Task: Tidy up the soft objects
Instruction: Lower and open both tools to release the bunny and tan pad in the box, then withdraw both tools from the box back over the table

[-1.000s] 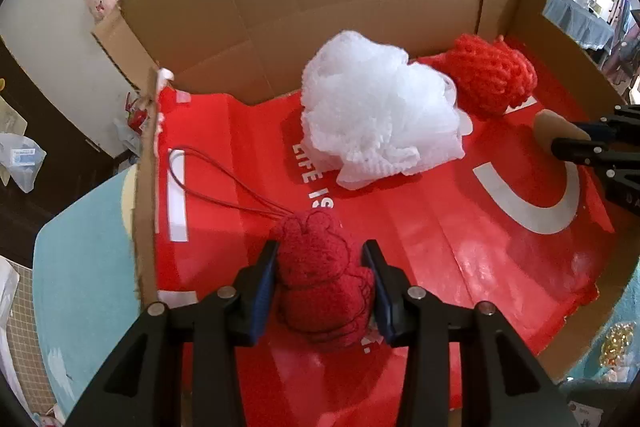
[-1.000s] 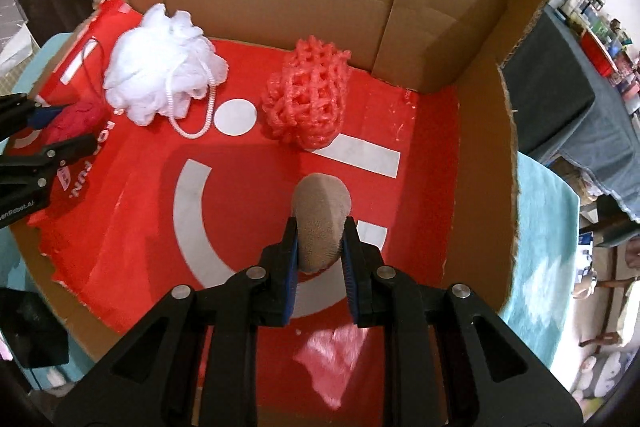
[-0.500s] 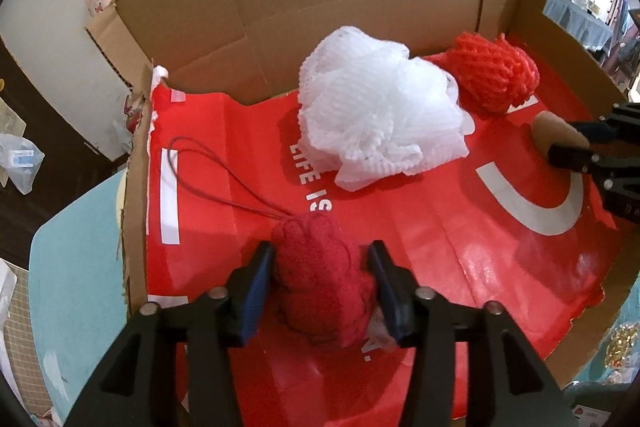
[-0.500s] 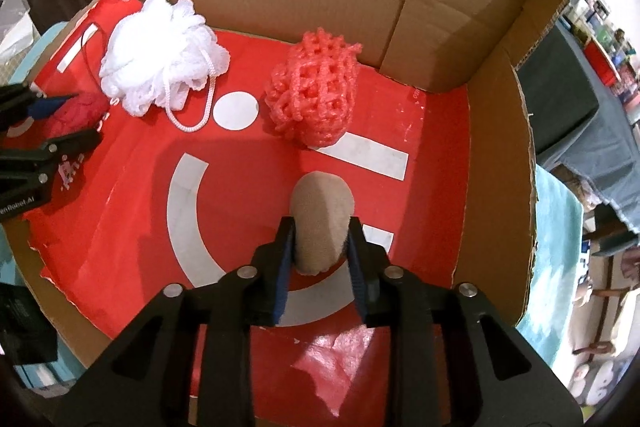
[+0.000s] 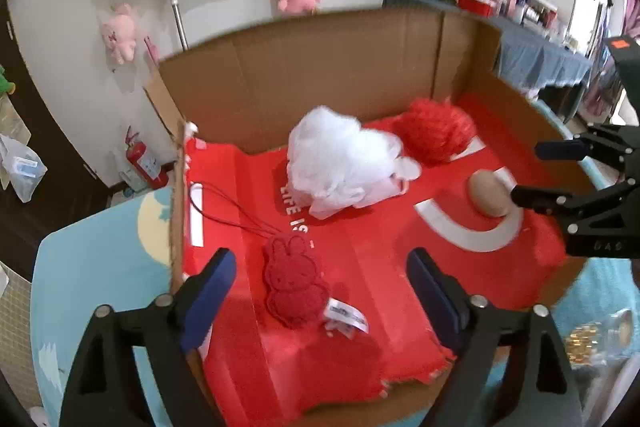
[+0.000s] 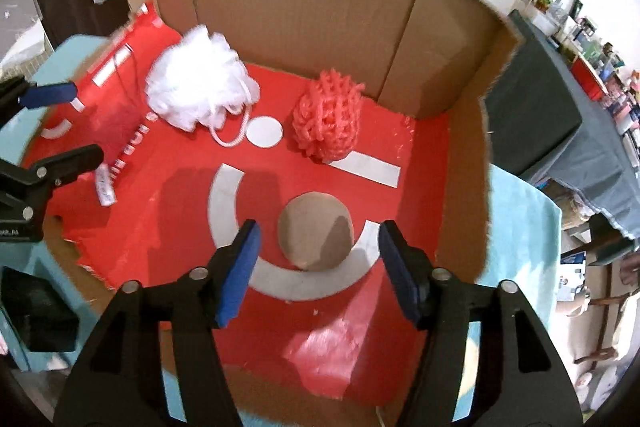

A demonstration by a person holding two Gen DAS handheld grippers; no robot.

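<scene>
- Two hand-held grippers, four soft things, one cardboard box.
- Left hand-held gripper: its jaws have just been opening and now stand wide apart, with the red bunny plush lying flat between them, touched by neither blue pad. A white label sticks out at the plush's near end, and a thin red cord runs from its head toward the box's left wall.
- Right hand-held gripper: its jaws have also just been opening and stand well apart on either side of the tan round sponge, clear of it. The sponge rests on the white arc printed on the red liner.
- The cardboard box, open at the top, is lined with a red printed sheet and holds all four soft things.
- Deeper in the box from the sponge, near the back wall, sits the coral net scrubber.
- Left of that scrubber lies the white mesh bath pouf, its white loop cord trailing onto the liner.
- The box stands on a light blue surface.
</scene>
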